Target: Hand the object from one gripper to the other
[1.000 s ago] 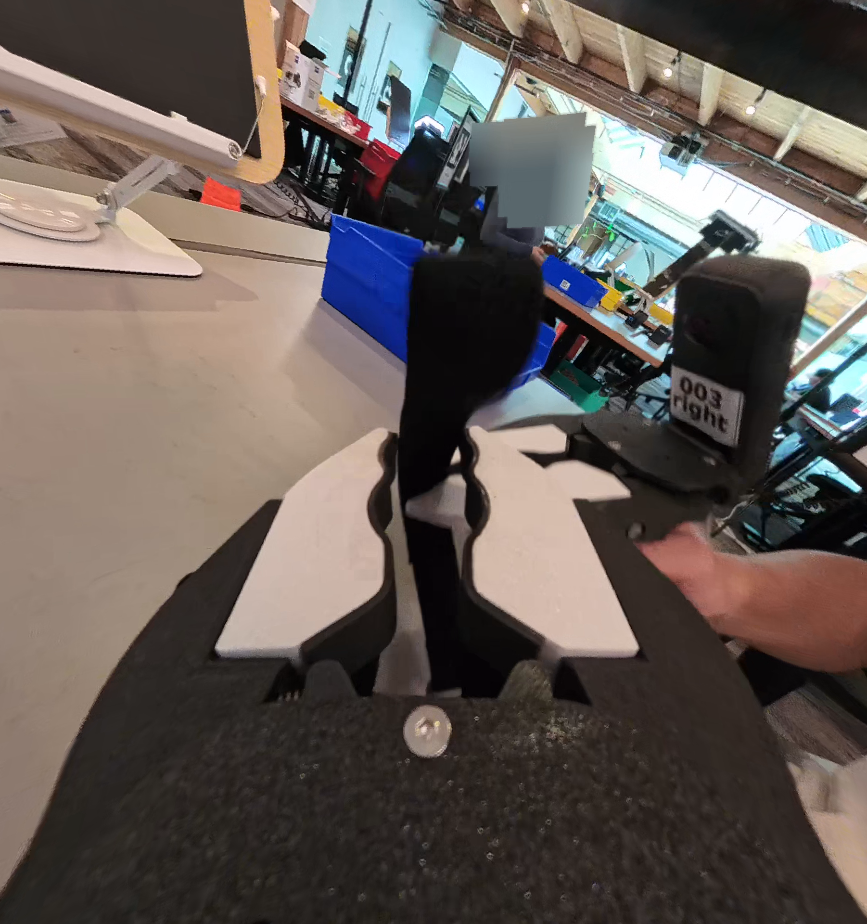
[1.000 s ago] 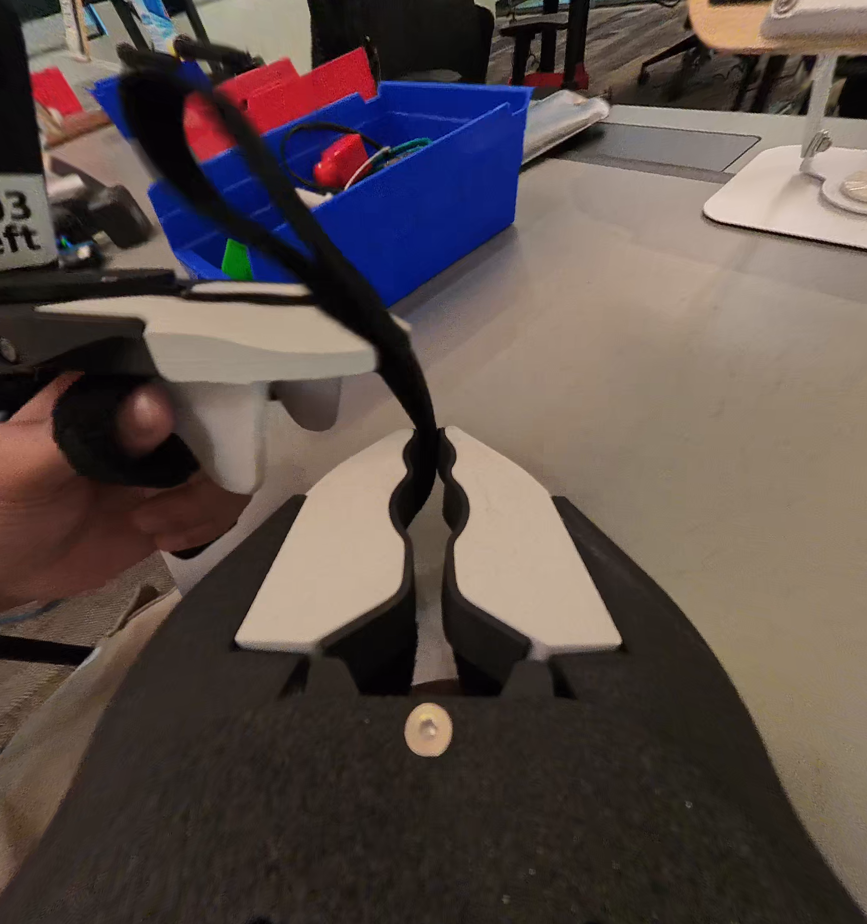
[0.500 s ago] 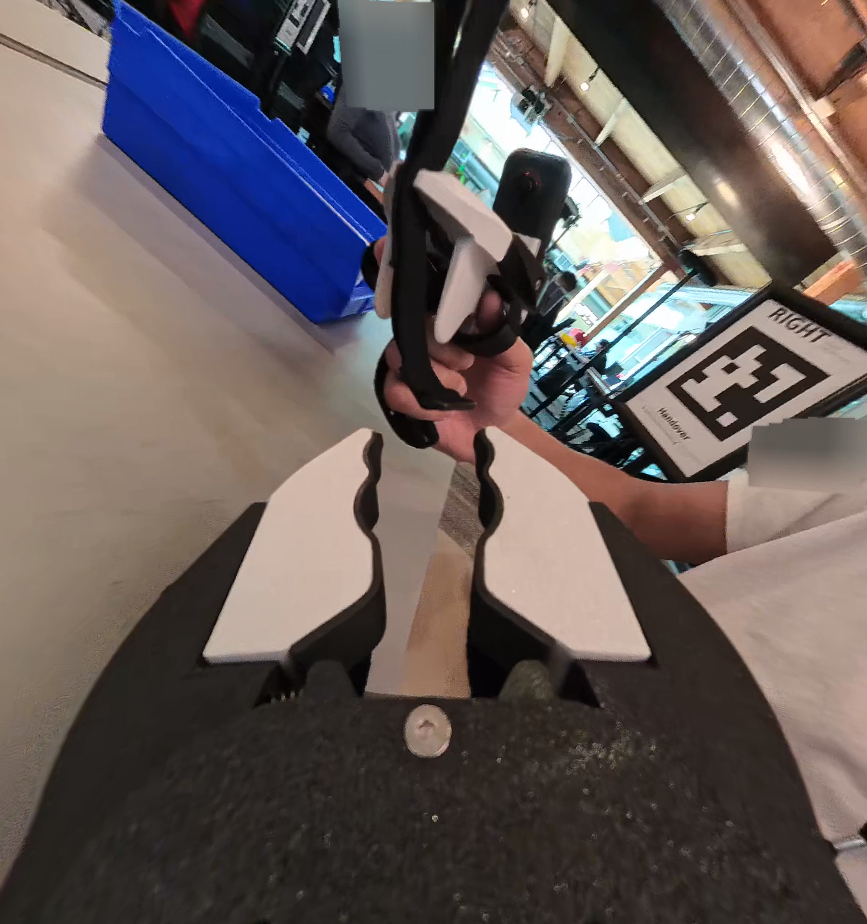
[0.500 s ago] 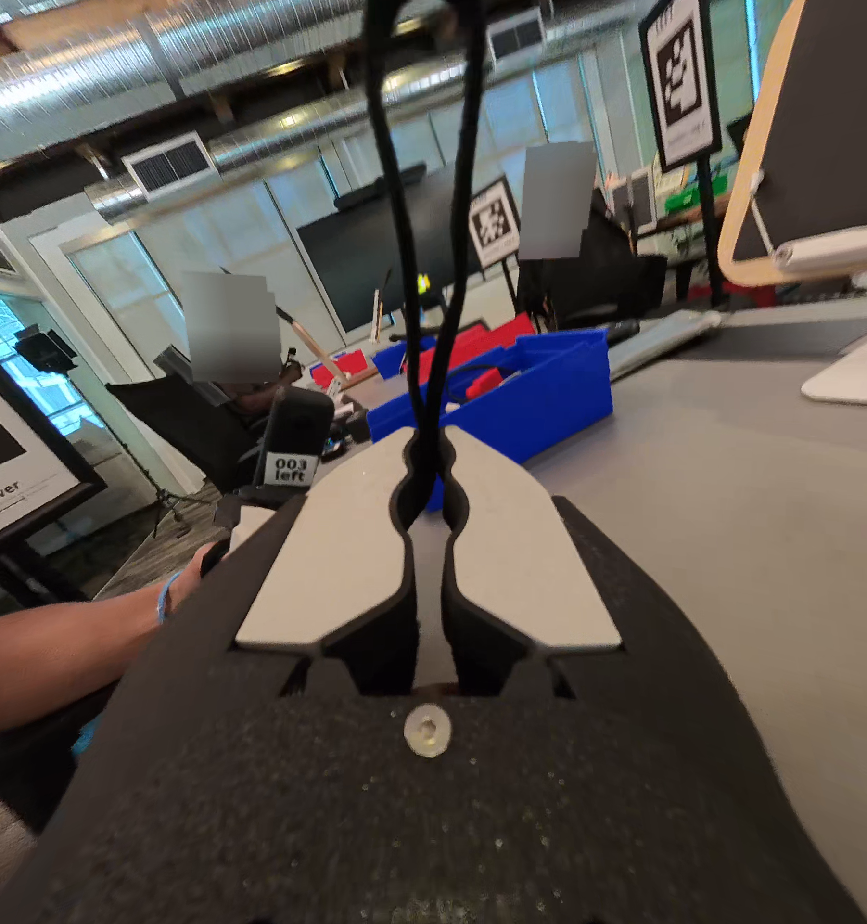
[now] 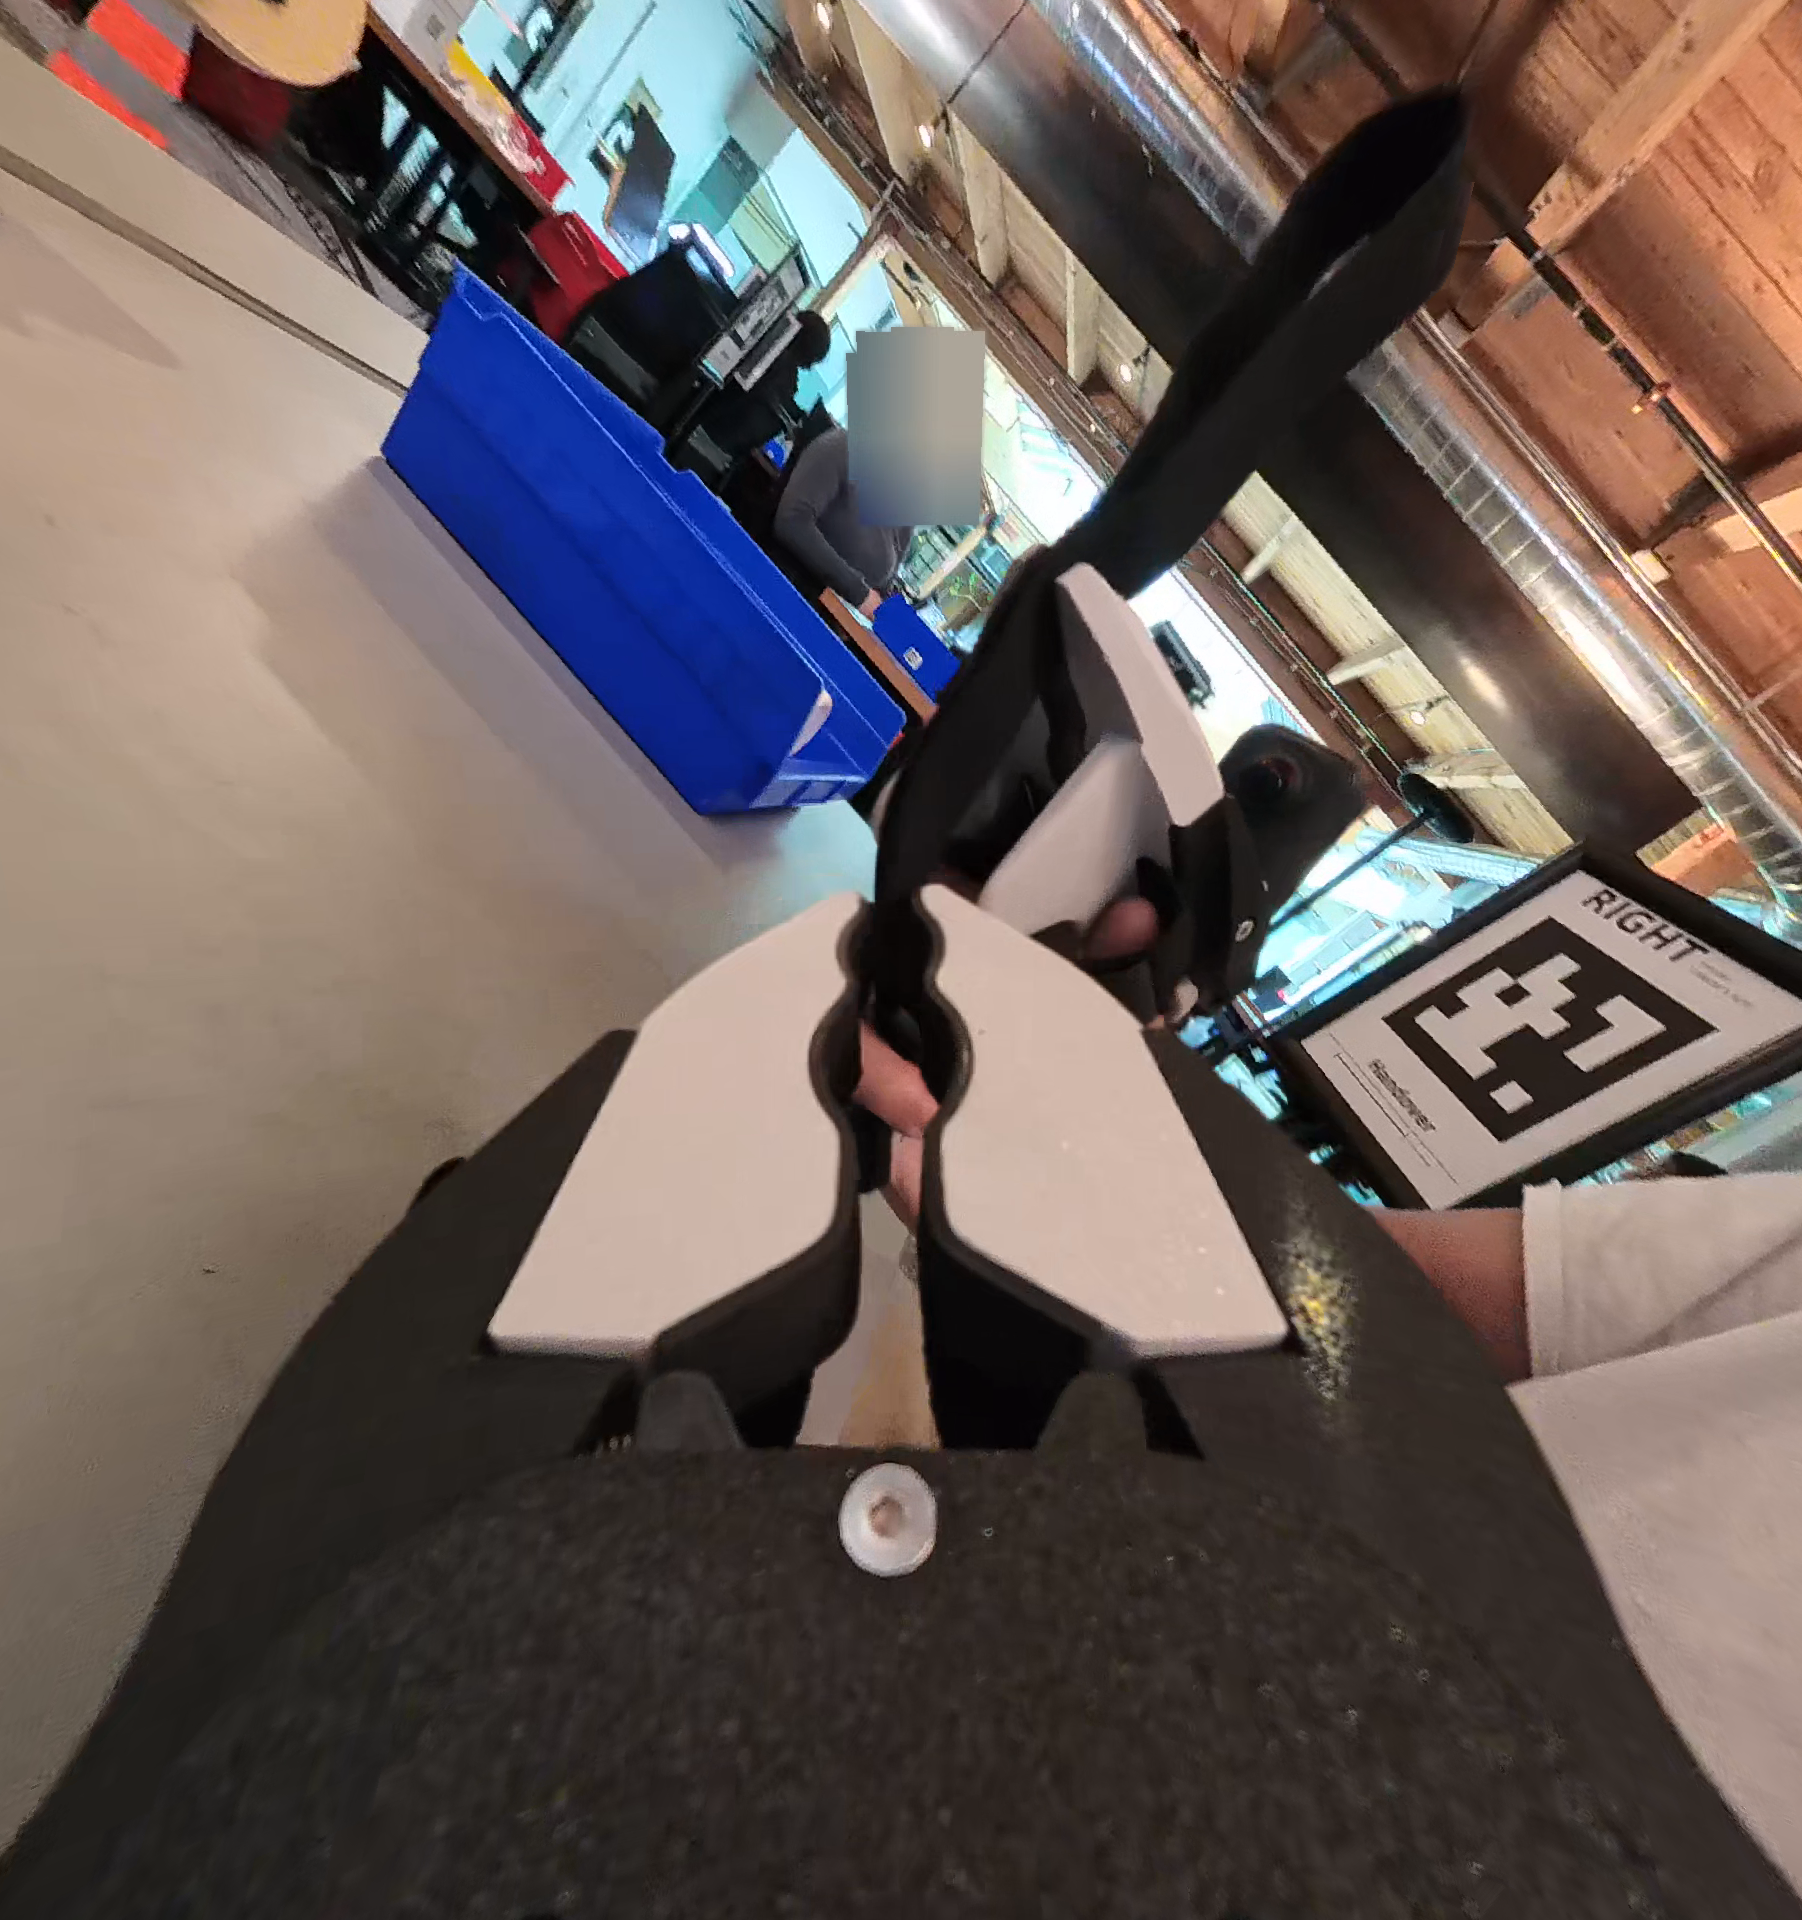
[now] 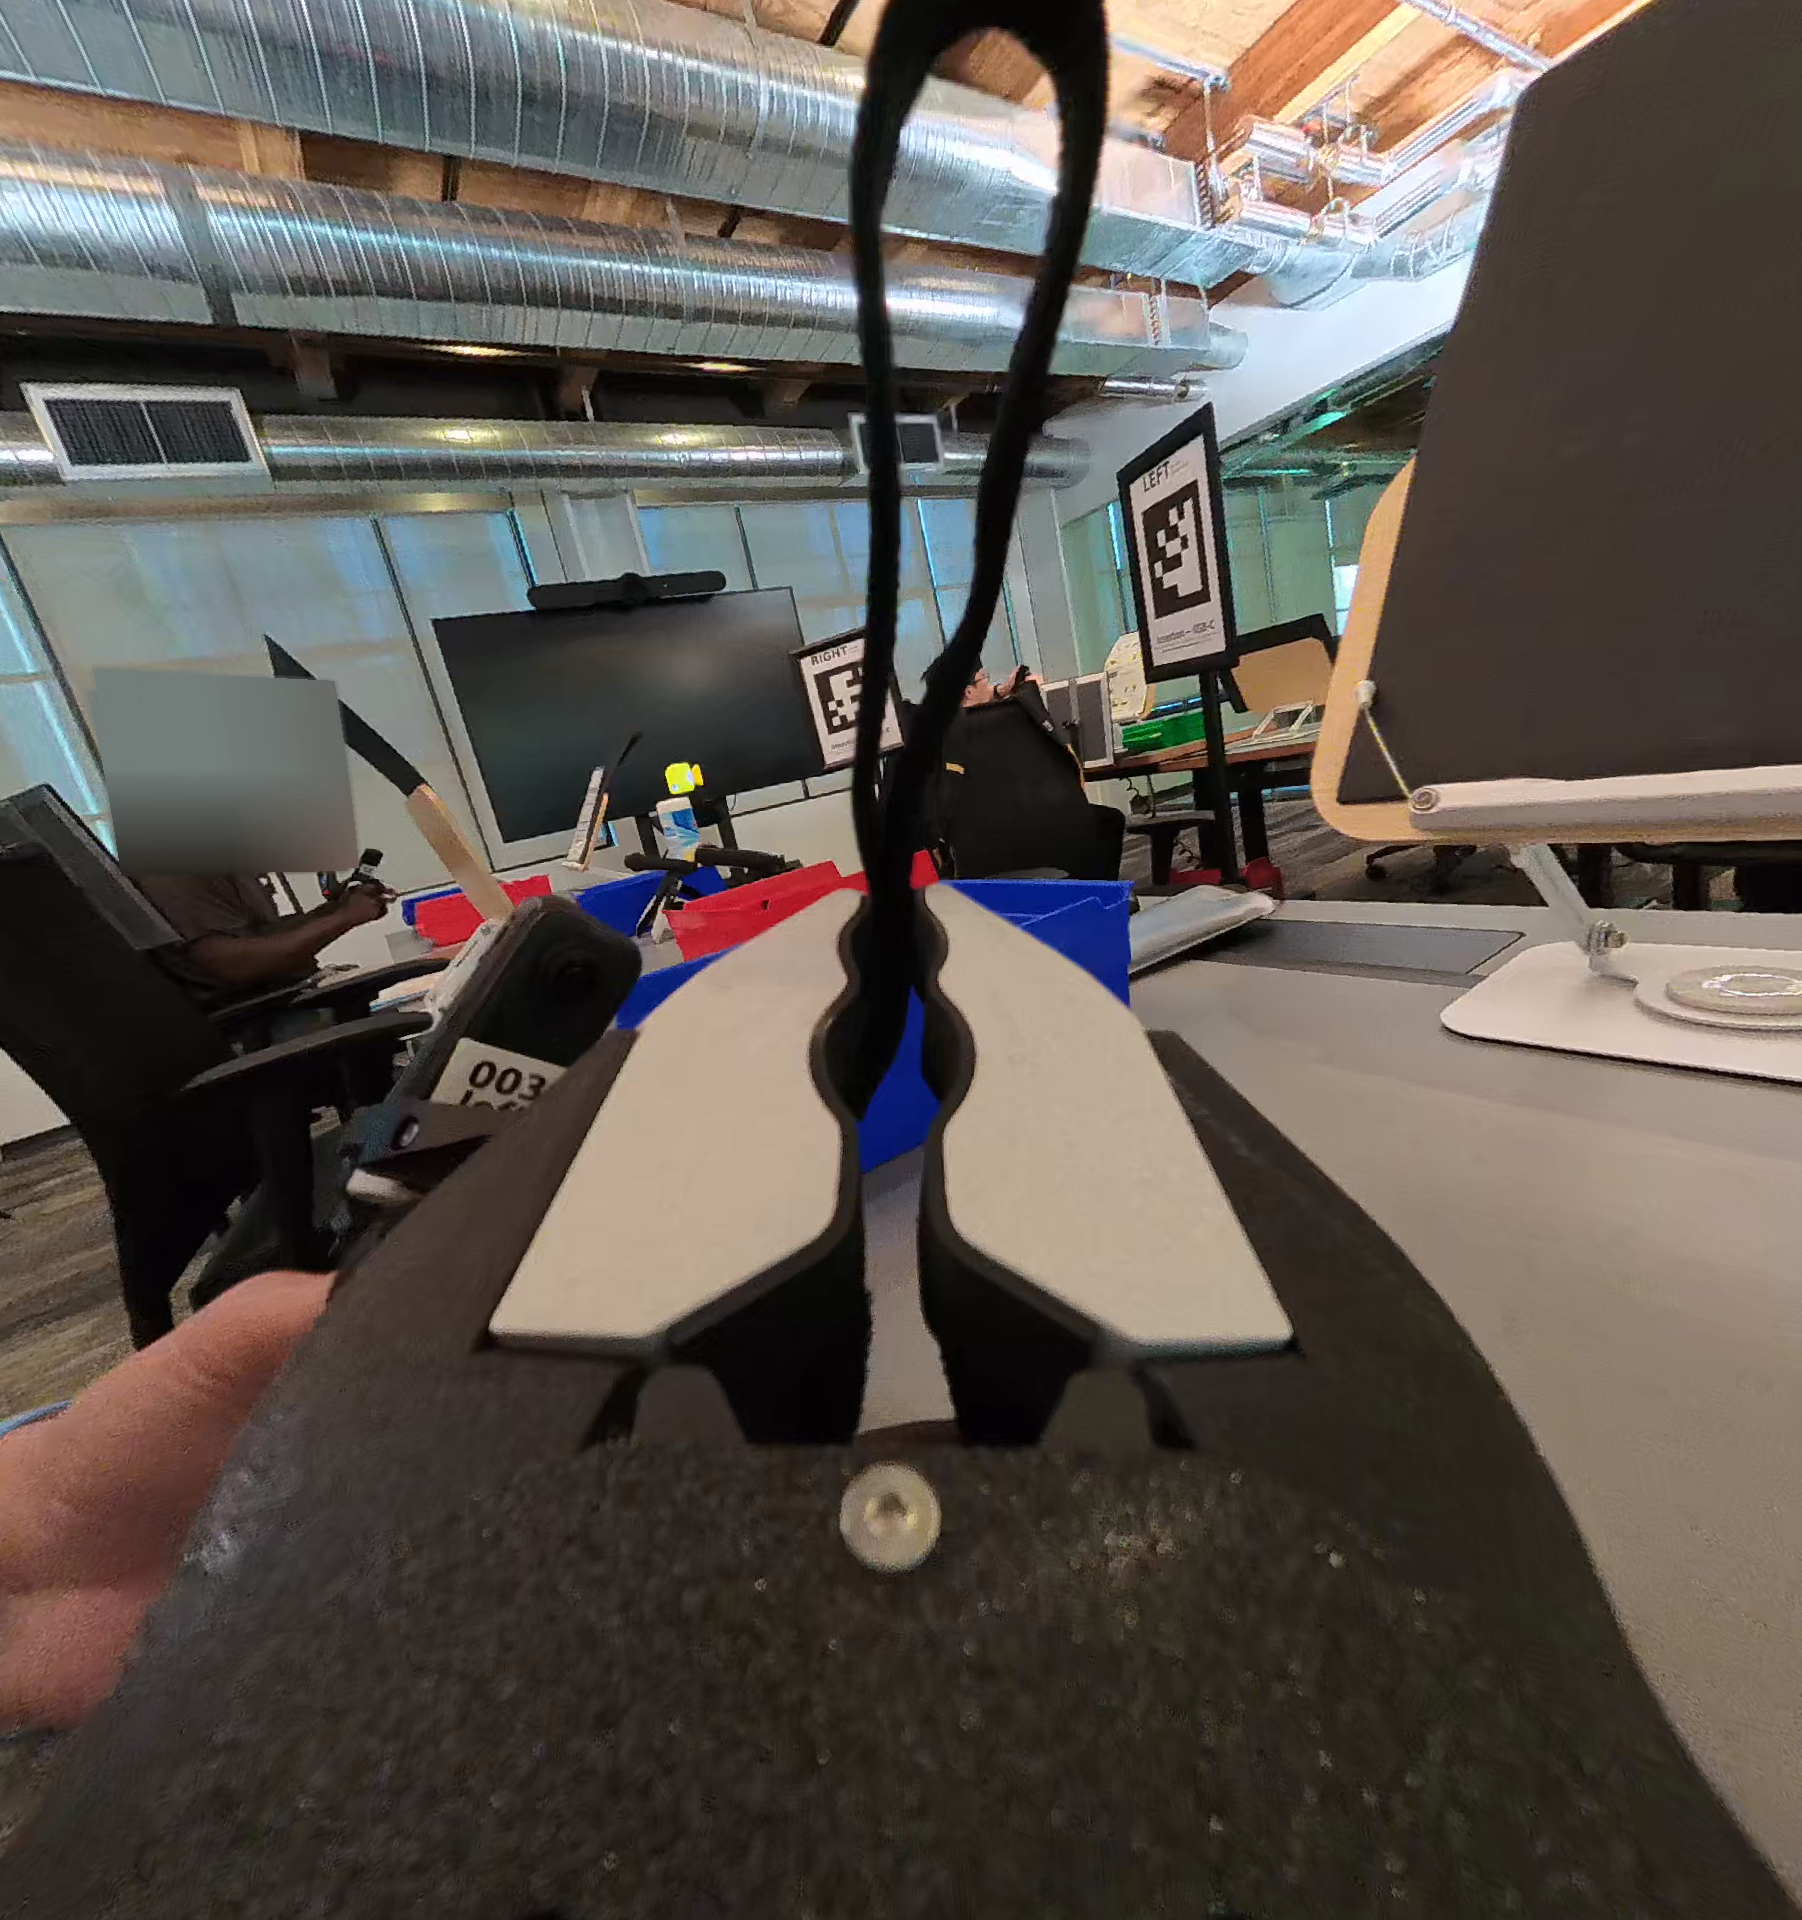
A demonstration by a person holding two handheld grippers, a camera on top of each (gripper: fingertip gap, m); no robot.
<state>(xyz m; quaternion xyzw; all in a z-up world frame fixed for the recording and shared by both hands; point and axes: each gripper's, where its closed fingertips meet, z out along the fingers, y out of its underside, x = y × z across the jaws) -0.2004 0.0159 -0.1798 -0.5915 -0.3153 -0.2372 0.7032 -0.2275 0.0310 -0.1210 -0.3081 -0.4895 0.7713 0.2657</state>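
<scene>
Standing over the grey counter (image 5: 201, 831), I see both grippers lifted off it and meeting in the air near its edge, each one clamped on the same black strap (image 5: 1281, 343). The left gripper (image 5: 892, 930) has its jaws closed on the strap's lower end, pinching it right at the tips. Just beyond it, the right gripper (image 5: 1032, 613) has its jaws together on the strap a little higher up, a hand (image 5: 1115, 925) wrapped around its grip. Above the right gripper the strap rises and curls into a loop against the ceiling ducts.

From the right wrist view, the right gripper (image 6: 892, 925) shows the strap (image 6: 876, 520) running up out of its tips as two strands that join in a loop overhead. The left gripper's camera housing (image 6: 533, 1008) sits low beside it, and a hand (image 6: 97, 1507) shows at the lower left.

A blue bin (image 5: 606, 561) rests on the counter, well apart from the grippers. A white stand base (image 6: 1655, 1008) lies farther along the counter.
</scene>
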